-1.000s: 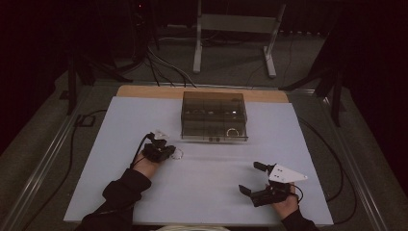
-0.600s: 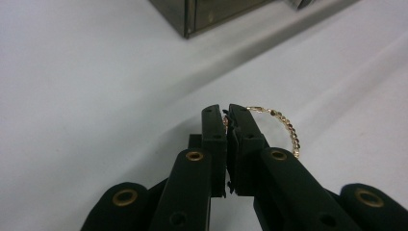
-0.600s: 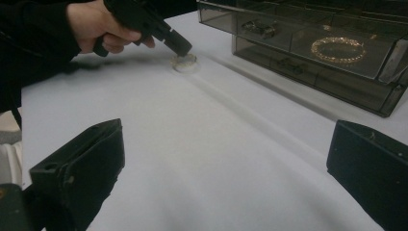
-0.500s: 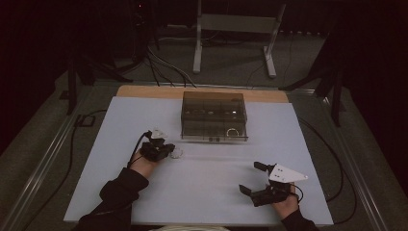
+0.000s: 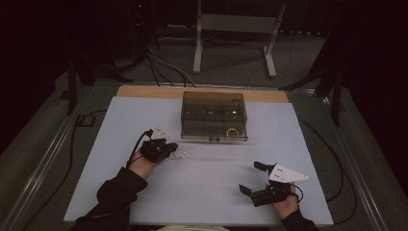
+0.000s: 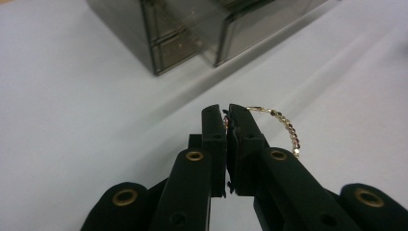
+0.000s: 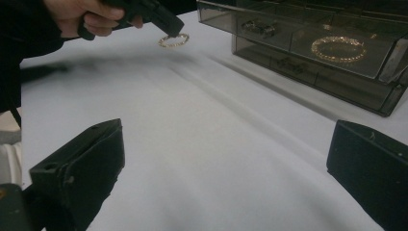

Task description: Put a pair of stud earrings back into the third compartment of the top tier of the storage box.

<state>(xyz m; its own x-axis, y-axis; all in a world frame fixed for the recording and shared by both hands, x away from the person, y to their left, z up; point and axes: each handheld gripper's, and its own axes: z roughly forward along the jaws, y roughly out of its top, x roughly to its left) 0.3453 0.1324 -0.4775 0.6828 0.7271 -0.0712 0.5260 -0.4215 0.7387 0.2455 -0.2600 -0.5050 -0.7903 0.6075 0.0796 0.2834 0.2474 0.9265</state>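
A thin gold bracelet [image 6: 290, 131] hangs from the tips of my left gripper [image 6: 226, 114], whose jaws are shut on it. The loop dangles just above the white table, left of centre [image 5: 181, 153], and I see it from the right gripper view too [image 7: 173, 40]. My left gripper [image 5: 171, 147] sits in front of the left end of a smoky clear drawer box [image 5: 214, 115]. Near the front right of the table my right gripper [image 5: 251, 178] stands open, nothing between its jaws [image 7: 226, 159].
The drawer box [image 7: 269, 53] has a lower drawer pulled out, with another gold bracelet [image 7: 339, 49] lying in it. The white mat [image 5: 211, 192] ends on a wooden strip at the back. Cables trail off both sides. A metal stand [image 5: 235, 29] rises behind the table.
My left gripper has lifted a little with the bracelet still pinched in it. The right gripper has stayed put.
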